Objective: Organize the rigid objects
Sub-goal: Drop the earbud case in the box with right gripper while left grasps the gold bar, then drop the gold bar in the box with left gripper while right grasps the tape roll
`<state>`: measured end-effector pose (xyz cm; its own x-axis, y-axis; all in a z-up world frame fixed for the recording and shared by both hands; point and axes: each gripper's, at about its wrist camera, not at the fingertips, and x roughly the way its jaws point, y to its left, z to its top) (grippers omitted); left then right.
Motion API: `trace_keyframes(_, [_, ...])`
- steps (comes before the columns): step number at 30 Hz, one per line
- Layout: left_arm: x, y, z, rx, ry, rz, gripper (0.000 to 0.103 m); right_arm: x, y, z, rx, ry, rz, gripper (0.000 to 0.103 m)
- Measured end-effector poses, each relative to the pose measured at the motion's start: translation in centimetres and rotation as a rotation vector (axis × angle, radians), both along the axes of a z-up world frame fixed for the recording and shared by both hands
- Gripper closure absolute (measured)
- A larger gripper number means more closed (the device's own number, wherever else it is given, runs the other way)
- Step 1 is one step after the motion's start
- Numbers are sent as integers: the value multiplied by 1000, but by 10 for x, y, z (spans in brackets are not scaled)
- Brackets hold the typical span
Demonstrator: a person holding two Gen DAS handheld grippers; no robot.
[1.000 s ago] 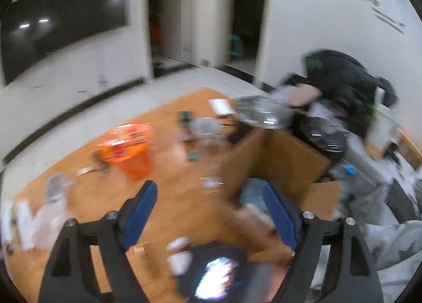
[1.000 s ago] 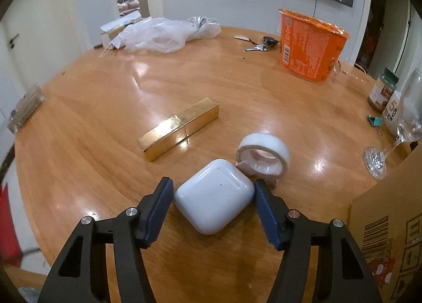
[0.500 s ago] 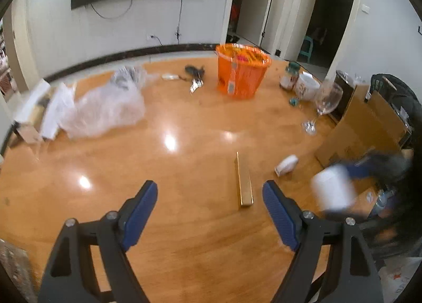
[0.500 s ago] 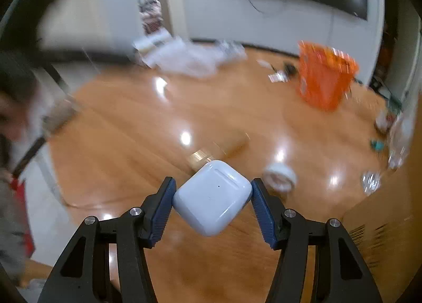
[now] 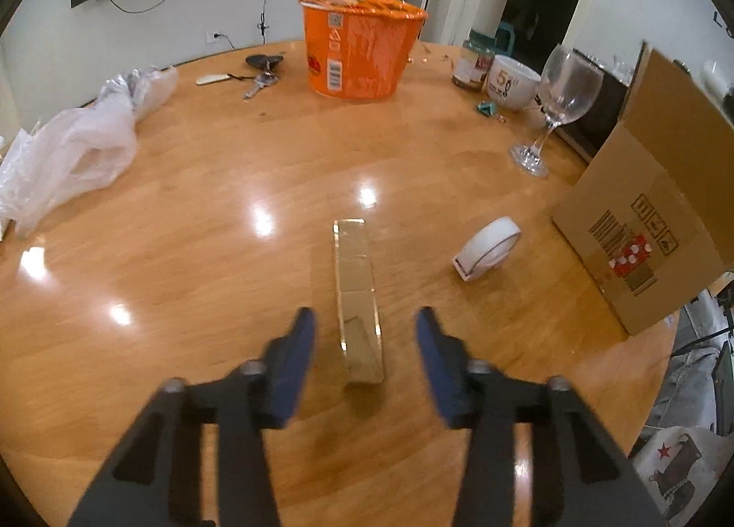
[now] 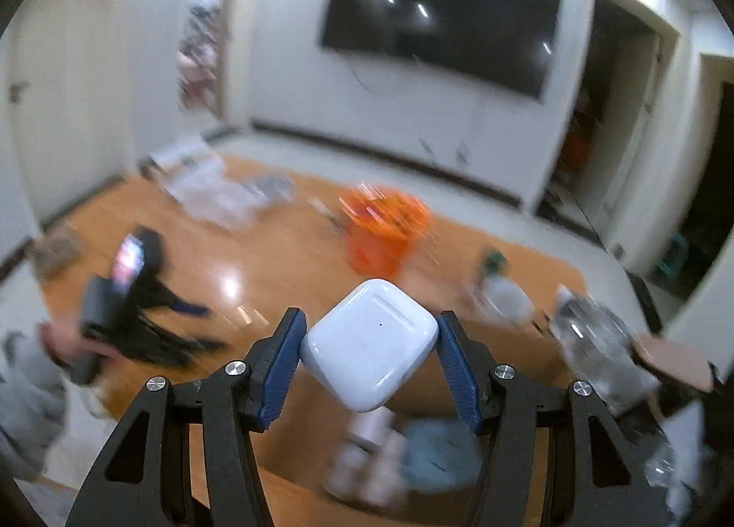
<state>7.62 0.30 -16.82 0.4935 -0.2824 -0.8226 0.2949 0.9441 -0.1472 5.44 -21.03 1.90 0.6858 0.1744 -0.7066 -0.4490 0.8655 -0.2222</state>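
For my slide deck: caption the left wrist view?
Open left claw straddling gold bar on wooden table.

Each tool, left tool [image 5: 364, 325] and right tool [image 6: 369, 336], has black triangulated linkage arms with cut-outs. Silver screws mark the pivots. The fingers [image 6: 280, 366] carry ribbed blue pads.

You've got a glossy white earbud case [image 6: 370, 340] between blue pads [image 6: 280, 368] on black arms. Left view: shiny gold bar [image 5: 357, 297], white tape roll [image 5: 488, 248], orange tub [image 5: 361, 52] with white label print, brown carton [image 5: 642, 215] with black barcode and red mark, amber wood table [image 5: 183, 274].
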Motion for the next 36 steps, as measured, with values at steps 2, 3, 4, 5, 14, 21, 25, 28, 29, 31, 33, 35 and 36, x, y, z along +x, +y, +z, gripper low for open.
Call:
trace_keyframes(2, [1,-5,-4,25,5,-1,84,11,-12,-17,-33,80,-30,48])
trace_keyframes(3, [1,-8,-4,34,2,-3,87,14,-16,-24,-37,115,-33,48])
trace_keyframes(4, [1,-9,-4,34,0,2,88,16,-17,-29,-36,152,-31,48])
trace_keyframes(5, [1,-9,-4,33,2,5,88,17,-20,-33,-26,187,-25,48])
trace_keyframes(14, [-8,2,15,45,-31,37,88,11,-21,-35,-26,207,13,33])
trace_keyframes(21, [-22,6,75,90,-130,24,88,-27,18,1,189,116,216,33])
trace_keyframes(25, [-17,11,55,73,-71,38,88,-47,59,-6,202,134,355,33])
trace_keyframes(28, [-19,15,30,28,-17,55,88,-50,64,-15,185,139,362,33])
trace_keyframes(29, [-18,15,24,37,-8,58,88,-47,62,-18,184,146,350,33])
trace_keyframes(31, [-17,13,11,64,6,63,88,-41,58,-23,185,161,324,33])
trace_keyframes(33, [-15,10,1,63,24,67,87,-38,51,-24,186,168,300,33])
trace_keyframes(35, [-15,8,-1,75,18,71,87,-35,47,-26,186,172,282,33])
trace_keyframes(36, [-16,7,-1,85,23,72,87,-34,46,-25,187,172,276,33])
